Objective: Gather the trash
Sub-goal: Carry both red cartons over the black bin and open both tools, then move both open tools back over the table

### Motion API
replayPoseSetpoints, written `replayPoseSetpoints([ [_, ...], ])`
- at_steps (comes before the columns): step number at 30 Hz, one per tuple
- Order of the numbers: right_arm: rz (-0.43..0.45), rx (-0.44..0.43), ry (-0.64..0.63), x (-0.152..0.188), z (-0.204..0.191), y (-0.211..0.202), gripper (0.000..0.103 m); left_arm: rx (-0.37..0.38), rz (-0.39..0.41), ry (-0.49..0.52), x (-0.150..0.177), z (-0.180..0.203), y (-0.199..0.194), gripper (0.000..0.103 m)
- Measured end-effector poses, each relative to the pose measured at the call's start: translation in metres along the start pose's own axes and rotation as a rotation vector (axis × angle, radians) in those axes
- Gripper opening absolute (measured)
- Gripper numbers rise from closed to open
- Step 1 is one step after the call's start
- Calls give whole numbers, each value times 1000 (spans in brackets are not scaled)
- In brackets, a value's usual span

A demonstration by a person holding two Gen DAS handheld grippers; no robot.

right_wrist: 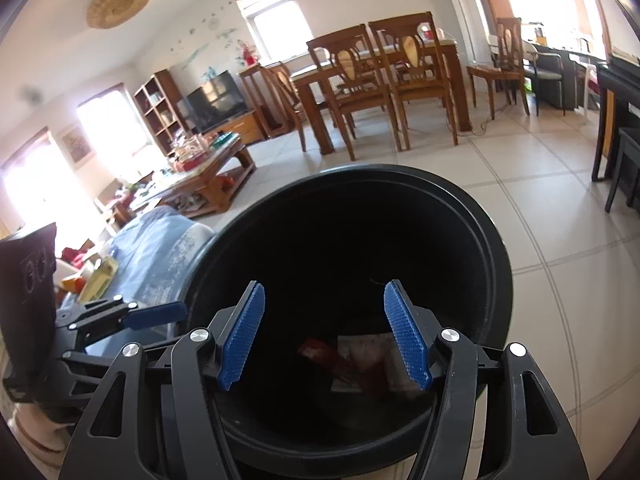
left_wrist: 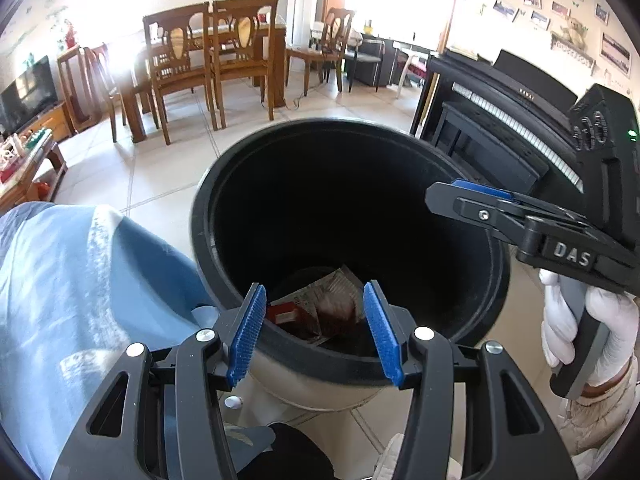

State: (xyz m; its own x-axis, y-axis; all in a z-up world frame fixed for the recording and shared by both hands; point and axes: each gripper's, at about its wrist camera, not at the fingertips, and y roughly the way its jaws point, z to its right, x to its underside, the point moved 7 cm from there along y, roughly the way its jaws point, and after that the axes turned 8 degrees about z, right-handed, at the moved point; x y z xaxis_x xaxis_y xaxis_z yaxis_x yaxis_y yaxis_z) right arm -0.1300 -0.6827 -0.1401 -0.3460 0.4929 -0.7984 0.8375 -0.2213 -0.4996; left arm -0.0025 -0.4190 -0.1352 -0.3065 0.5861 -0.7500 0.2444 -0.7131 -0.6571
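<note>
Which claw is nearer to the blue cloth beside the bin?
Left. The left claw hovers over the bin's near rim right beside the blue cloth; the right claw is over the bin's far side.

Pale square tiles cover the floor point(right_wrist: 540, 208), crossed by thin grout lines. A wooden dining table point(right_wrist: 452, 80) stands mid-room with carved-back chairs point(right_wrist: 352, 76) drawn up to it. Along the far wall a dark television point(right_wrist: 216, 100) sits on a low cabinet beside a wooden bookshelf point(right_wrist: 158, 108). A cluttered coffee table point(right_wrist: 208, 176) lies nearer. Bright windows point(right_wrist: 280, 28) wash out the white walls. A black piano point(left_wrist: 500, 120) stands below framed photos point(left_wrist: 532, 0).
</note>
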Motion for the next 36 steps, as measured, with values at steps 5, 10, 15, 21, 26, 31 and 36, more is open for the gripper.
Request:
replayPoseSetpoints([
  [5, 14, -21, -29, -4, -25, -4, 73, -44, 56, -10, 10, -14, -30, 70],
  [10, 19, -50, -47, -6, -54, -5, 81, -91, 105, -61, 17, -36, -61, 77],
  [15, 14, -83, -89, -6, -94, -2, 86, -141, 138, -112, 28, -64, -88, 79],
  [21, -2, -129, -161, -1, -150, 7, 89, -187, 174, -194, 43, -102, -120, 80],
  [26, -19, -171, -230, 4, -202, 16, 93, -230, 203, -248, 60, -136, -145, 83],
  [31, -37, -206, -279, 8, -244, 26, 93, -283, 230, -283, 78, -166, -171, 83],
  [36, -63, -253, -330, 17, -292, 41, 93, -351, 251, -320, 95, -201, -197, 83],
])
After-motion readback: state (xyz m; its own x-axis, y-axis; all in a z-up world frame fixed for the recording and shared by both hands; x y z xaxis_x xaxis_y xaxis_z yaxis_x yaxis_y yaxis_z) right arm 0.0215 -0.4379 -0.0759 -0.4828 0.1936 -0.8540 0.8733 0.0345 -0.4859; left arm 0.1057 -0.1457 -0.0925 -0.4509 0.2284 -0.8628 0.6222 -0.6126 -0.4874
